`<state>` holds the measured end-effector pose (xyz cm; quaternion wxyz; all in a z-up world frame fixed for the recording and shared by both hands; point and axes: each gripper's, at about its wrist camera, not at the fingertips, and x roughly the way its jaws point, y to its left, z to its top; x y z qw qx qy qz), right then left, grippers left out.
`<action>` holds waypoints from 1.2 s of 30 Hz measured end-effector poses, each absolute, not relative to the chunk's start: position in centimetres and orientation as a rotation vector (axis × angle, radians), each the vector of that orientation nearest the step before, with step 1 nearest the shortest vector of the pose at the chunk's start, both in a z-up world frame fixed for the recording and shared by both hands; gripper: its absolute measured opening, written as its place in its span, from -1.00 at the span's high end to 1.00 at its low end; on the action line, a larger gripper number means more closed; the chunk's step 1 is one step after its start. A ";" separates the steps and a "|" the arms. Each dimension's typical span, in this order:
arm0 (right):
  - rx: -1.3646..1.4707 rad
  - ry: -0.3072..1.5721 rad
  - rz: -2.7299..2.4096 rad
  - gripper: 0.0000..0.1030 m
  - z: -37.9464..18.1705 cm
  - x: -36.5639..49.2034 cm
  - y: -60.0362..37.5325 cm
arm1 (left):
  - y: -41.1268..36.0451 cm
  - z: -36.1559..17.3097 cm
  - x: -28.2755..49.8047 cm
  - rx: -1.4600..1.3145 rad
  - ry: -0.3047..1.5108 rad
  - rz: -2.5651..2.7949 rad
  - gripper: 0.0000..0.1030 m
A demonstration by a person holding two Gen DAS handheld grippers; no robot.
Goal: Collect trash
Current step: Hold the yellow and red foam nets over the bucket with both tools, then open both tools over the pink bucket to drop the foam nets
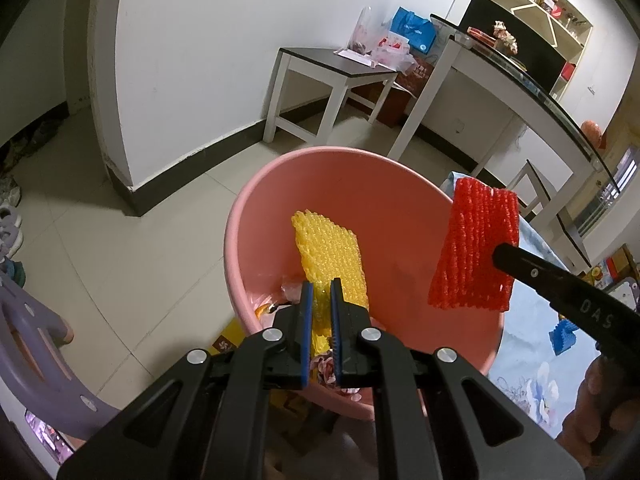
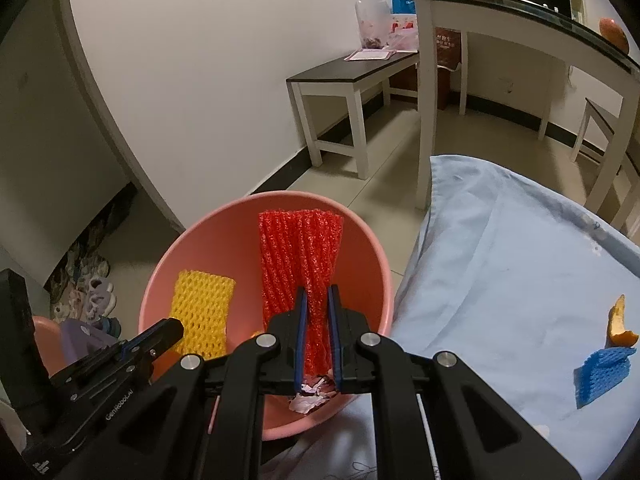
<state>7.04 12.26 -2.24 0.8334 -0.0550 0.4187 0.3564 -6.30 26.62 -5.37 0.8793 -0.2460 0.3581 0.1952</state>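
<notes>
A pink plastic bin (image 1: 280, 208) (image 2: 168, 280) stands on the floor beside a blue-covered surface. My left gripper (image 1: 321, 286) is shut on a yellow foam net (image 1: 328, 252) (image 2: 202, 312), which hangs inside the bin's mouth. My right gripper (image 2: 317, 292) is shut on a red foam net (image 2: 300, 256) (image 1: 476, 248), held over the bin's right side. Paper scraps (image 2: 310, 396) and an orange bit lie at the bin's bottom. A blue foam net (image 2: 602, 372) (image 1: 563, 334) and an orange peel (image 2: 619, 326) lie on the blue cloth.
The light blue cloth (image 2: 500, 280) spreads to the right of the bin. A low white bench (image 1: 332, 72) and a glass-topped white table (image 2: 500, 16) stand by the wall behind. A purple stool (image 1: 36, 340) and shoes (image 2: 92, 292) sit on the floor at the left.
</notes>
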 end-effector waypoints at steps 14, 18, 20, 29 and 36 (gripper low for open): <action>-0.118 0.897 0.753 0.31 -2.5 7.0 12.0 | 27.1 -5.2 -6.2 -0.551 0.757 0.383 0.49; -0.110 0.898 0.756 0.30 -2.4 6.9 11.6 | 26.8 -4.8 -6.4 -0.542 0.749 0.378 0.38; -0.105 0.901 0.754 0.29 -2.4 6.8 11.3 | 26.6 -4.7 -6.4 -0.539 0.747 0.378 0.37; -0.062 0.912 0.745 0.29 -2.5 6.3 8.7 | 25.5 -3.9 -6.4 -0.548 0.730 0.353 0.36; -0.024 0.907 0.723 0.28 -2.3 6.0 5.5 | 23.8 -3.1 -6.2 -0.518 0.720 0.328 0.34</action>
